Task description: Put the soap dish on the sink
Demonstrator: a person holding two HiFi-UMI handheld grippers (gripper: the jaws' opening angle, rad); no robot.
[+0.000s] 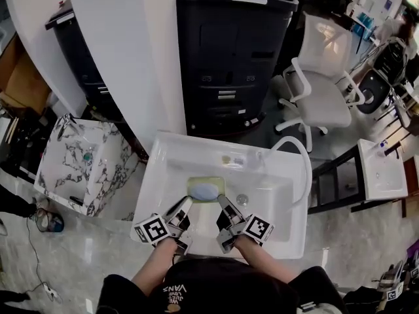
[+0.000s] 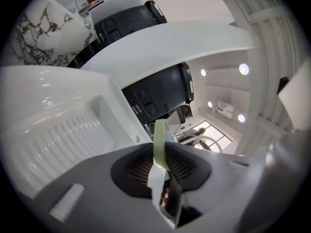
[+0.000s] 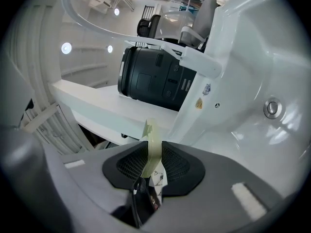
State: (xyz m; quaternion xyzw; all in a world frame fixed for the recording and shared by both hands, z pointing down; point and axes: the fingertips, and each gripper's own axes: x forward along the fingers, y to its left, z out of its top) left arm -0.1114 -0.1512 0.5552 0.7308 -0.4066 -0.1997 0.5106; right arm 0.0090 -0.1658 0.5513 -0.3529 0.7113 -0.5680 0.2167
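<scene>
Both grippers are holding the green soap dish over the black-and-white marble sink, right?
Not quite. The left gripper and right gripper do hold the pale green rectangular soap dish, but over the plain white rectangular sink, not the marble-patterned sink, which stands off to the left. The head view shows this.

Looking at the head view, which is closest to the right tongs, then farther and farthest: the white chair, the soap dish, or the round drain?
1. soap dish: pinched in the right tongs, over the basin.
2. drain: just to their right.
3. white chair: far off, upper right.
</scene>
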